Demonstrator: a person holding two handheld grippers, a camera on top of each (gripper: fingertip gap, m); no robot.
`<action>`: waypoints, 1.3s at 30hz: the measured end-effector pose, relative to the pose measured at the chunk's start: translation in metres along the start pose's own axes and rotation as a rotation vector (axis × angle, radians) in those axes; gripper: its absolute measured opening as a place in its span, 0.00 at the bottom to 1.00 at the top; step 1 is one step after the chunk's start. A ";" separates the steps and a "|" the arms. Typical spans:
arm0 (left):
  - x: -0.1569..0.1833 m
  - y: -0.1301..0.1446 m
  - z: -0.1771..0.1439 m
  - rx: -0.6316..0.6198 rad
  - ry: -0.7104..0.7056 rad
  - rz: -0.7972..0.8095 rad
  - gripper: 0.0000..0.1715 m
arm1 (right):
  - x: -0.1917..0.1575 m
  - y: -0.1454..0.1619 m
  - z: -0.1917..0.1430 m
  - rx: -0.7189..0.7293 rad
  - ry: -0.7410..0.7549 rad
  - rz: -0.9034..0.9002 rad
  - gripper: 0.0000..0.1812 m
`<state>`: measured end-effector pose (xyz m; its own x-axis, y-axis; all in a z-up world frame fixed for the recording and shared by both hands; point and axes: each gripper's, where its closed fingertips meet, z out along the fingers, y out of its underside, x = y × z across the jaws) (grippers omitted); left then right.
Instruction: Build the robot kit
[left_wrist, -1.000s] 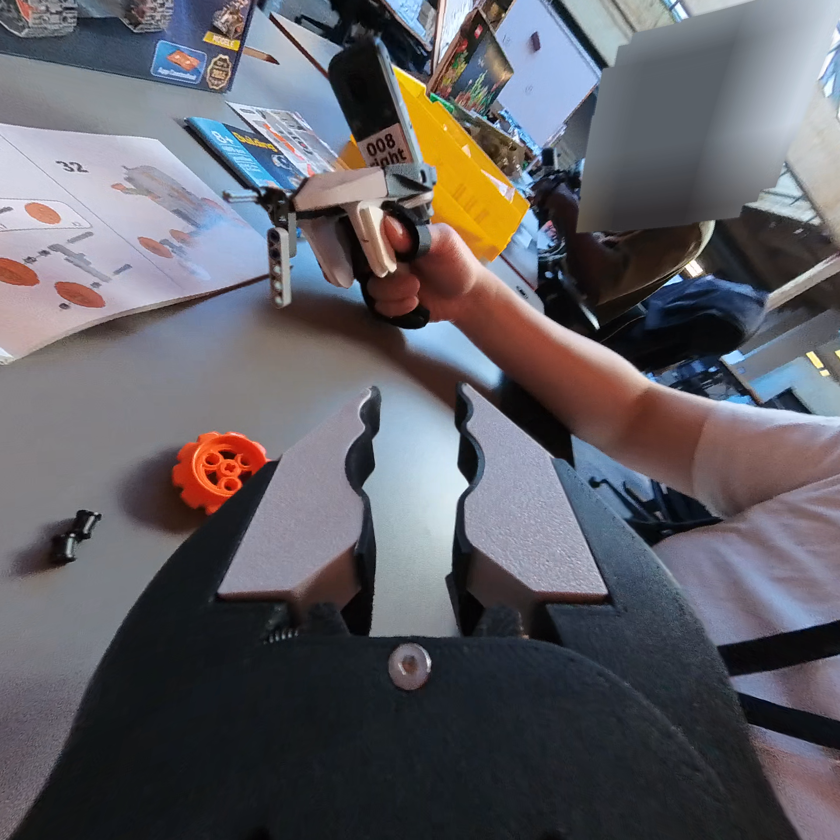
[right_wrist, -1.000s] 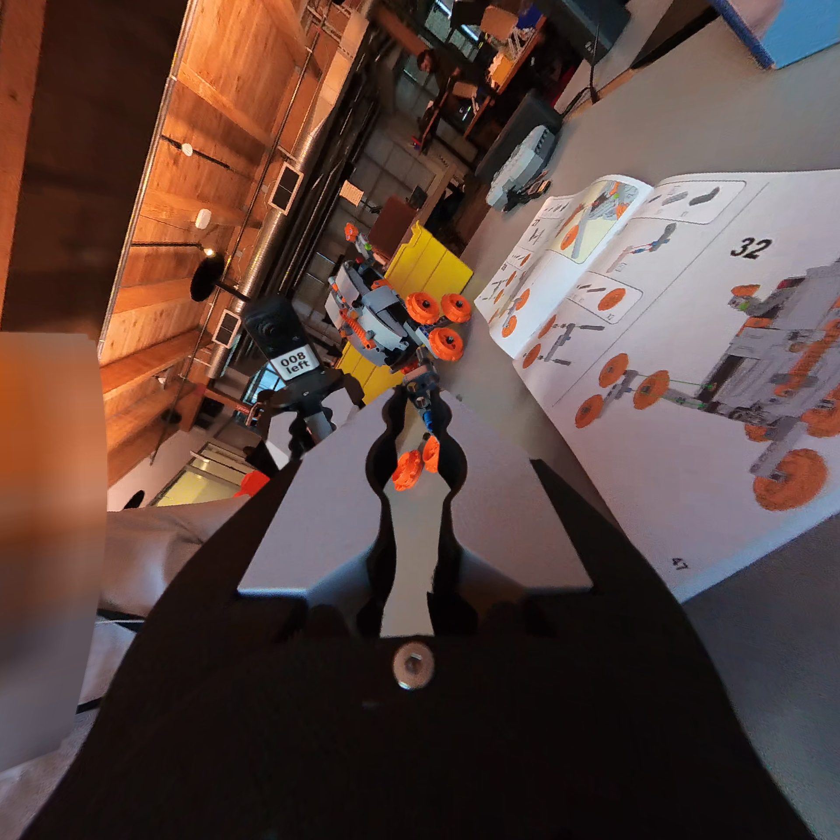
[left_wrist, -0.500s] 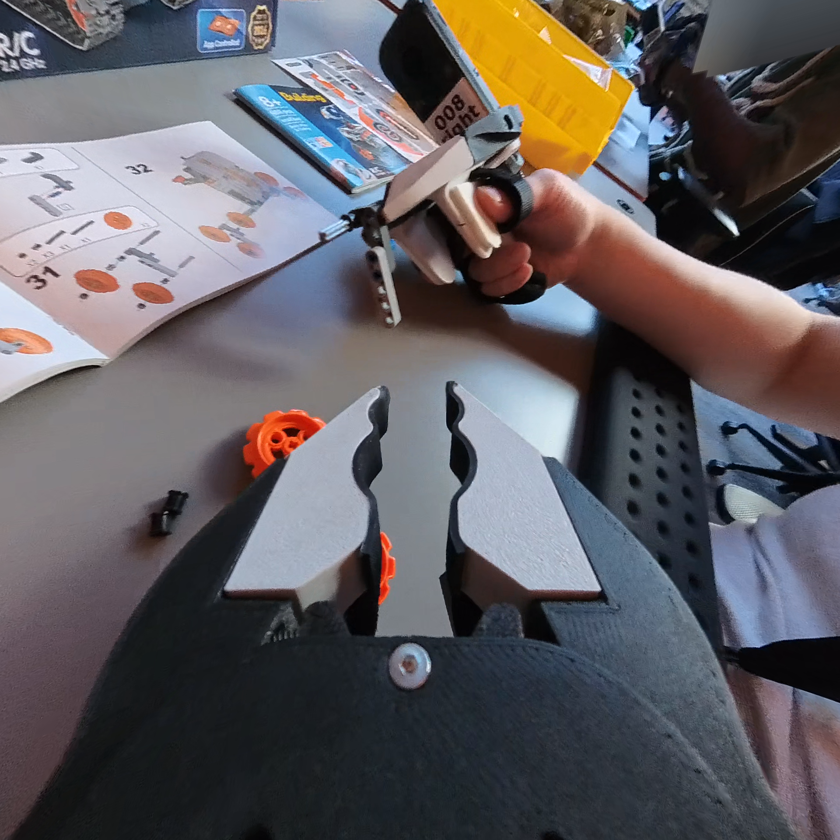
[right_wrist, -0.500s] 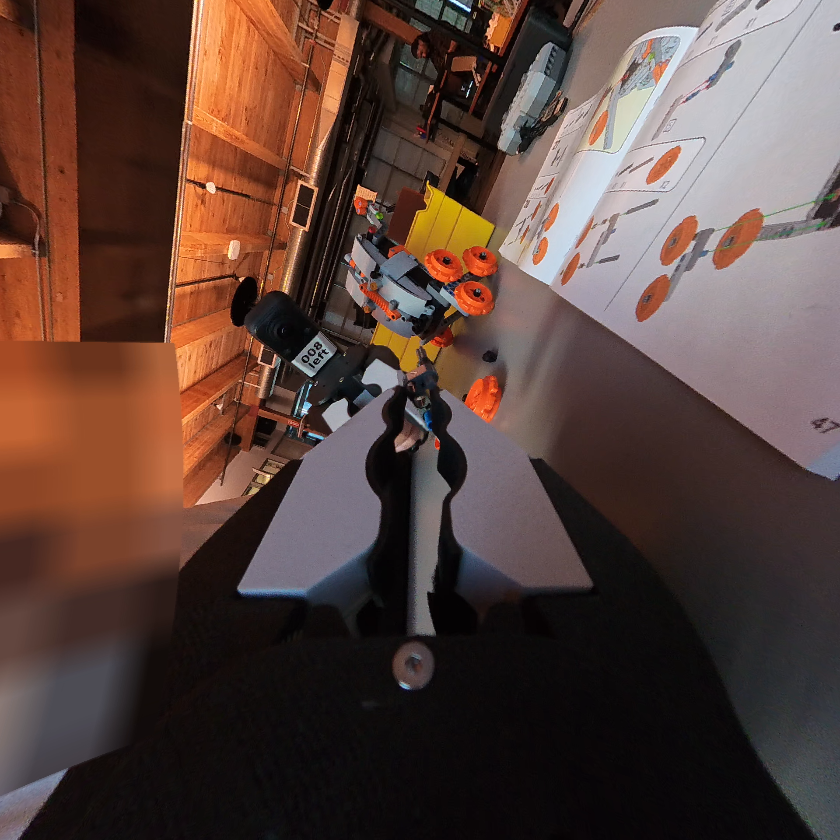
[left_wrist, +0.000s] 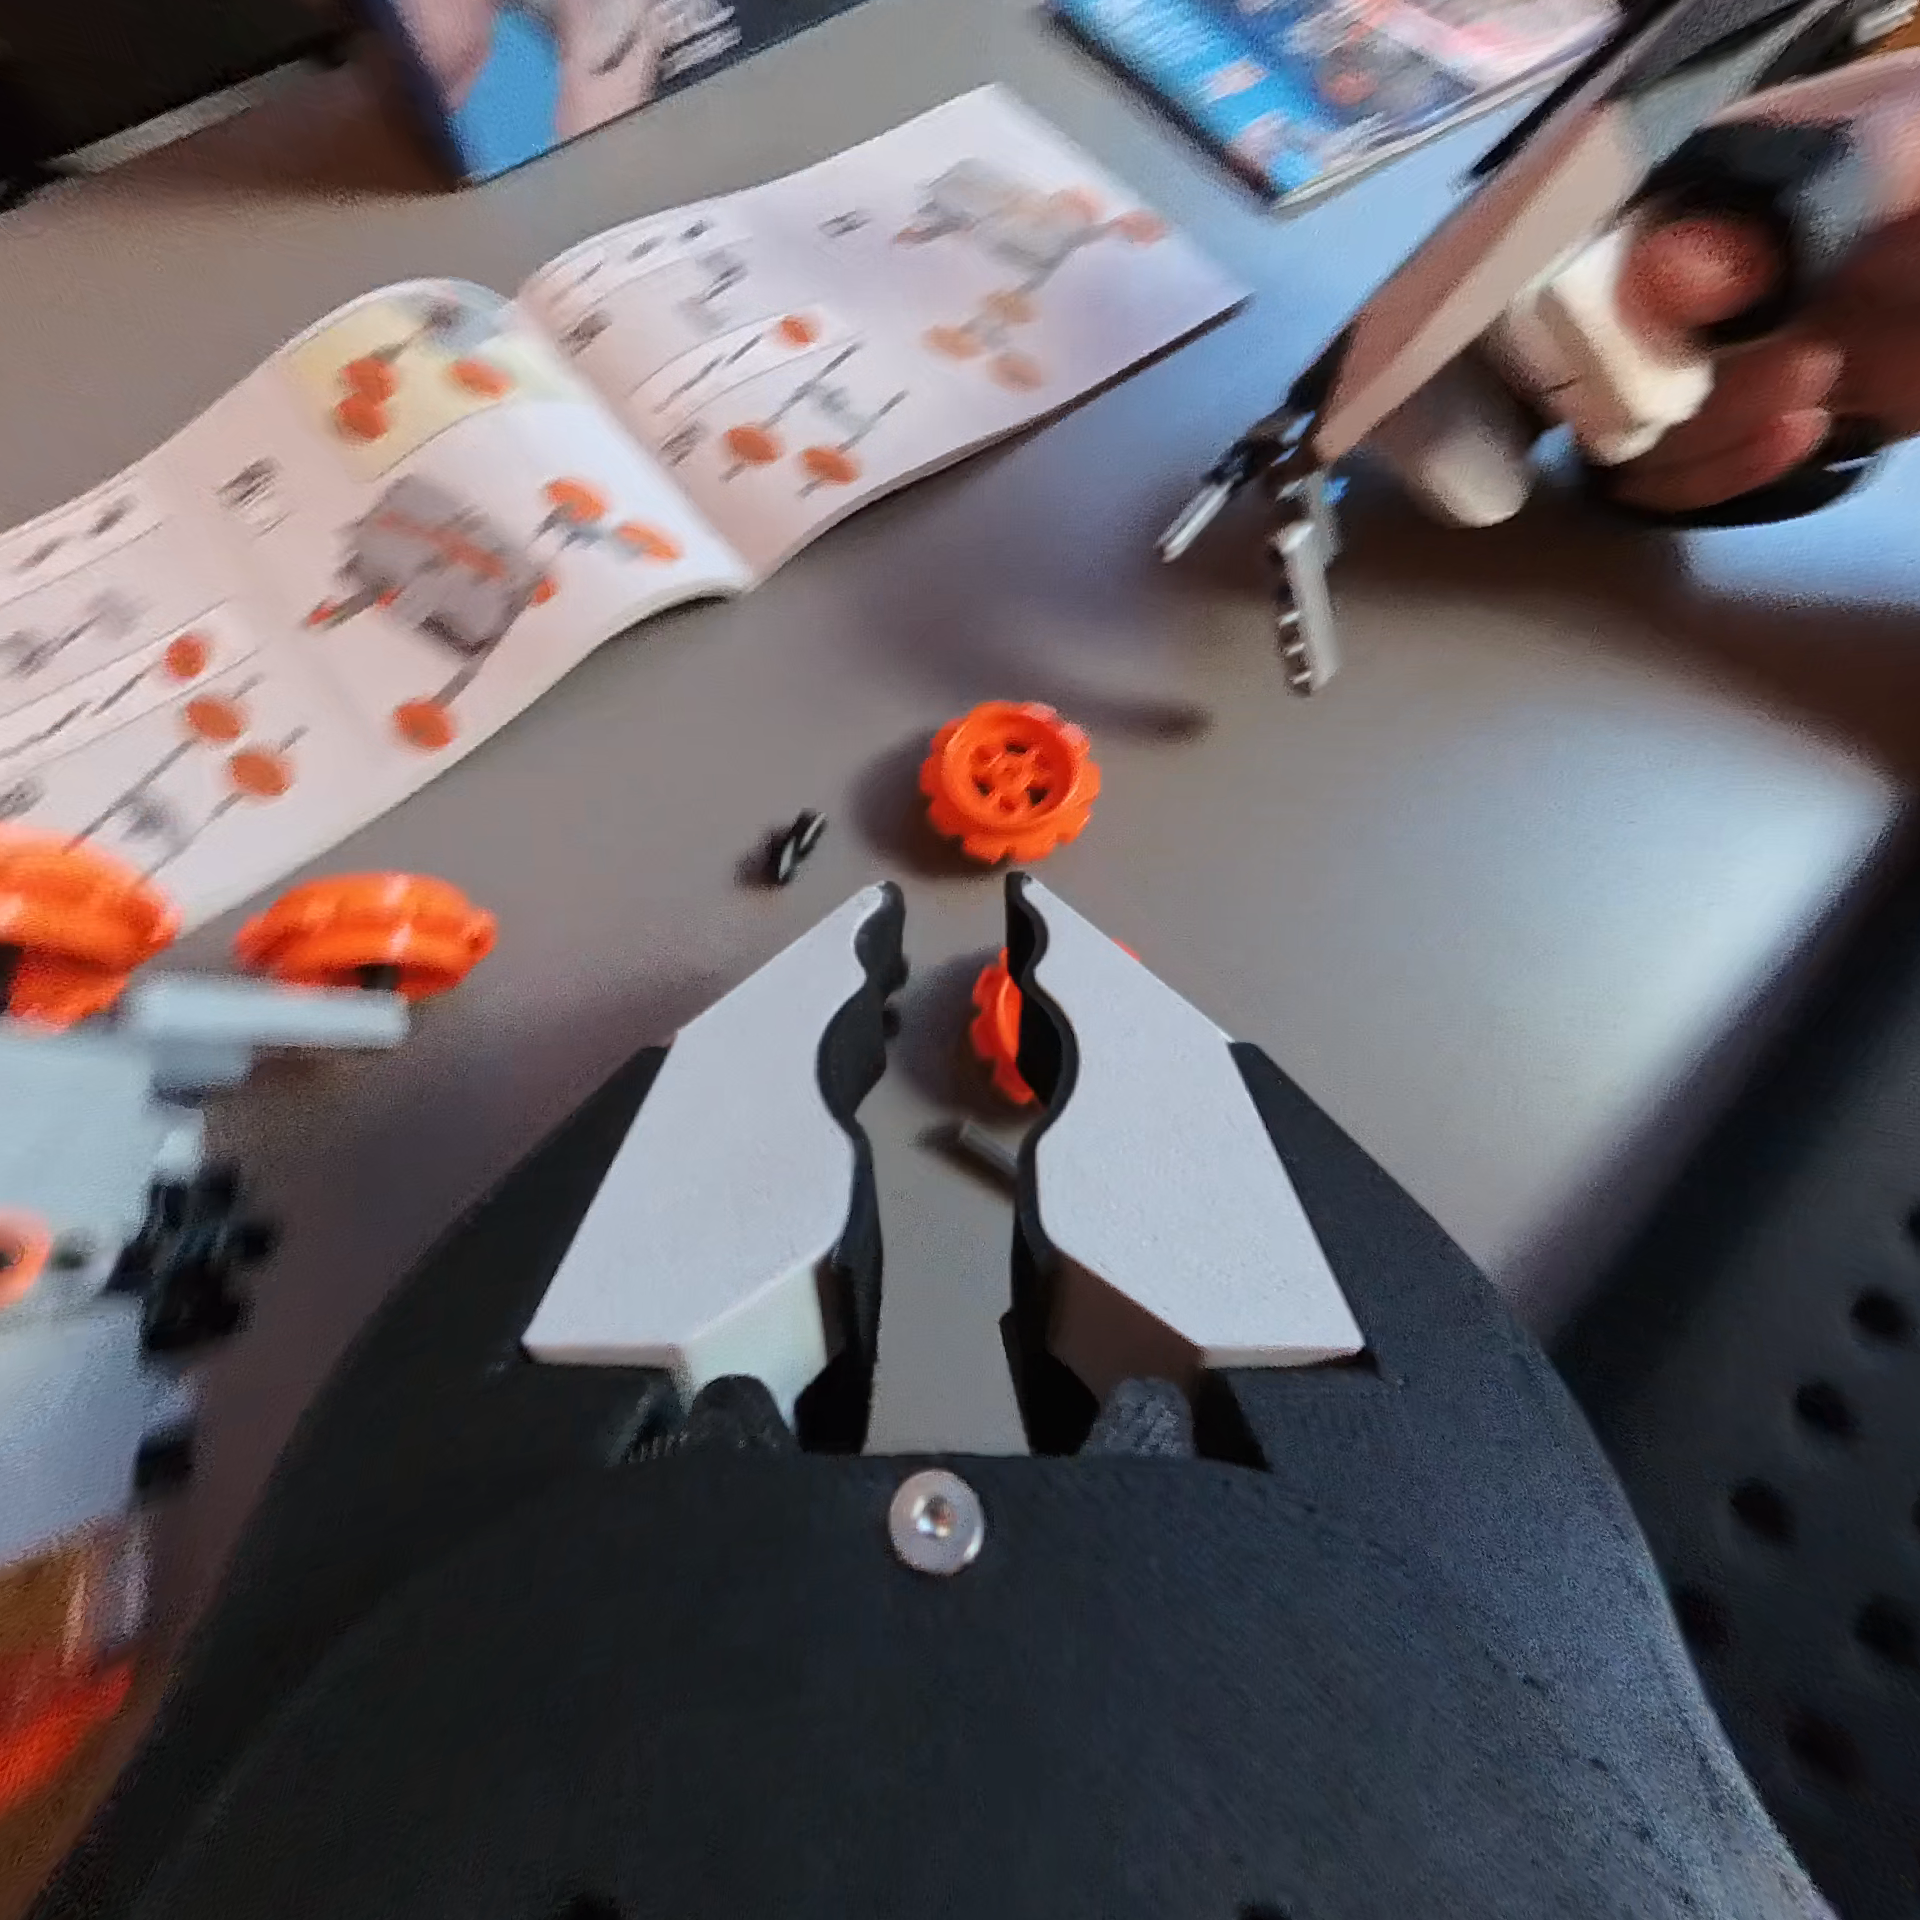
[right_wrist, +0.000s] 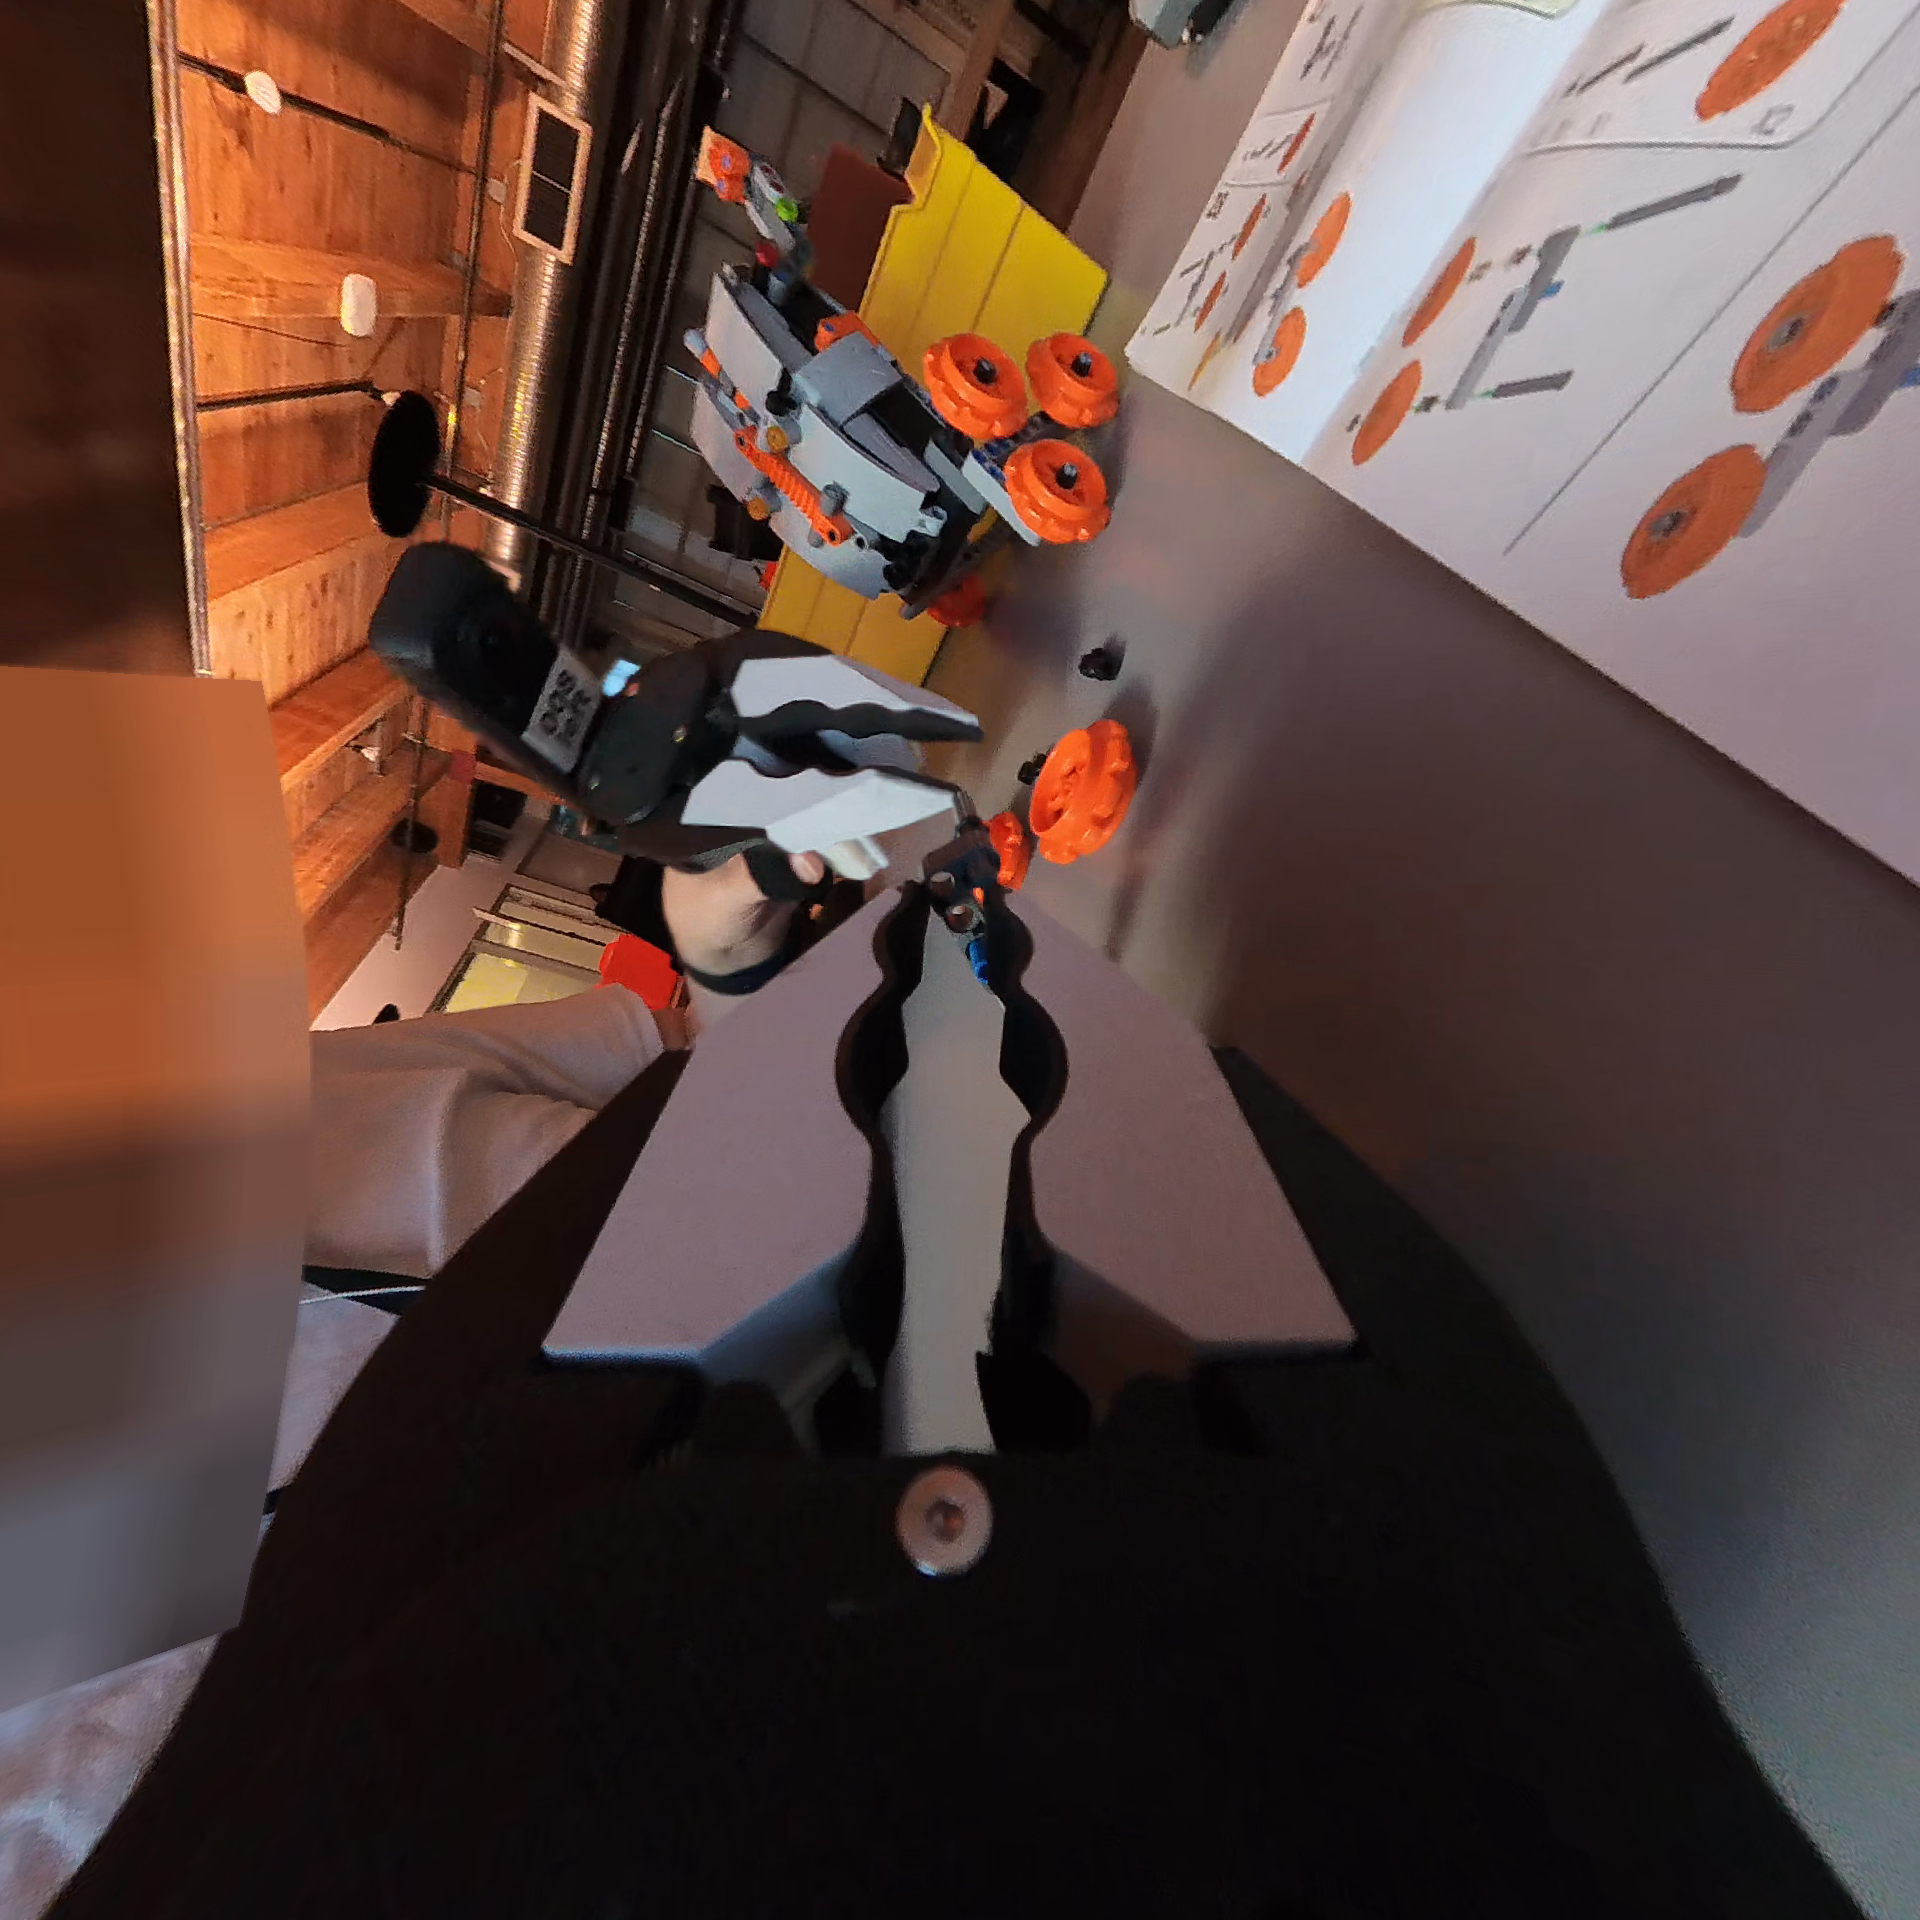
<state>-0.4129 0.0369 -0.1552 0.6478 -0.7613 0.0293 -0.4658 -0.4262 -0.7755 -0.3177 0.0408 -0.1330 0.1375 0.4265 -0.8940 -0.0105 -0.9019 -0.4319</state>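
My left gripper (left_wrist: 948, 891) is open and empty, low over the grey table. One orange wheel (left_wrist: 1008, 781) lies just beyond its tips. A second orange wheel (left_wrist: 995, 1029) lies partly under its right finger. A small black pin (left_wrist: 790, 847) and a short grey piece (left_wrist: 987, 1143) lie close by. My right gripper (right_wrist: 958, 906) is shut on a grey beam assembly (right_wrist: 940, 1143) with dark connectors and a blue pin at its tip. In the left wrist view this assembly (left_wrist: 1304, 603) hangs above the table at the upper right. The right wrist view shows the left gripper (right_wrist: 964, 764) beside the larger wheel (right_wrist: 1081, 790).
An open instruction booklet (left_wrist: 623, 416) lies beyond the wheels. A partly built grey model with orange wheels (right_wrist: 883, 457) stands to the left, in front of a yellow bin (right_wrist: 966, 260). More booklets (left_wrist: 1299, 94) lie at the back. A black perforated surface (left_wrist: 1787, 1455) borders the table on the right. Some 10 cm of space lies between my two pairs of fingers. From the left gripper's tips to the orange wheel (left_wrist: 1008, 781) is close to 4 cm. The right camera catches it too, in the right wrist view (right_wrist: 1051, 792). My left gripper is the nearer one to the short grey piece (left_wrist: 987, 1143): about 5 cm, against 15 cm.
My left gripper has swung left and down over the two orange wheels, bringing the model into view. My right gripper, still holding the beam assembly, has moved closer to the wheels.
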 end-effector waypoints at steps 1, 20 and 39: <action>0.001 0.005 -0.005 -0.006 -0.040 0.004 0.12 | 0.002 0.002 0.001 -0.012 0.011 -0.002 0.06; -0.019 0.013 -0.035 -0.011 -0.139 0.008 0.03 | 0.005 0.013 0.009 -0.064 0.059 -0.040 0.06; -0.037 0.009 0.028 -0.259 -0.069 0.250 0.11 | 0.006 0.017 0.010 -0.091 0.059 -0.049 0.05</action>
<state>-0.4245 0.0748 -0.1806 0.5294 -0.8267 -0.1907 -0.7464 -0.3469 -0.5679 -0.3268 0.0282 -0.1468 0.1941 0.4681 -0.8621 0.0877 -0.8836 -0.4600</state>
